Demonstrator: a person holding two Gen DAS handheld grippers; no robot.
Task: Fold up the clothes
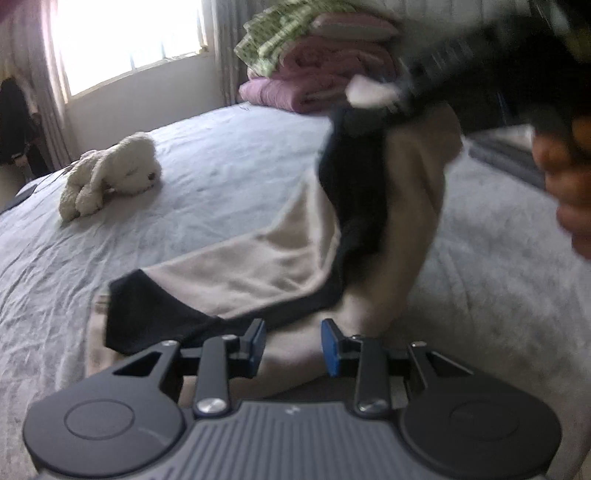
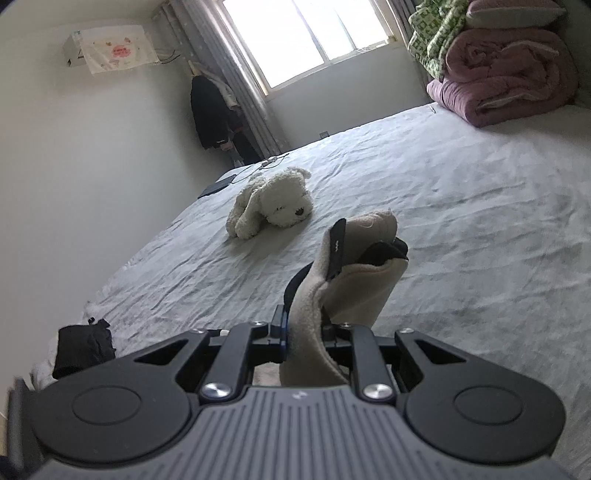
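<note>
Low in the frame your left gripper [image 1: 293, 341] stood empty and part open over the soft, limp fleece garment [image 1: 258, 266] draped on the bed [image 1: 221, 158], while your right gripper [image 2: 303, 332] pinched its thick edge.

— What do we have around us, apart from the work?

— We see a wide bed [image 2: 461, 192] under a creased pale sheet. A white plush dog [image 2: 271, 206] lies on it. At the bed's far corner, pink quilts [image 2: 506, 85] are stacked, with green patterned bedding [image 2: 436, 33] on top.

— And beyond?

— We face a bright window [image 2: 306, 37] with grey curtains [image 2: 240, 81]. Dark clothing [image 2: 214, 114] hangs beside them. High on the wall sits an air conditioner [image 2: 110, 48] under a printed cover.
</note>
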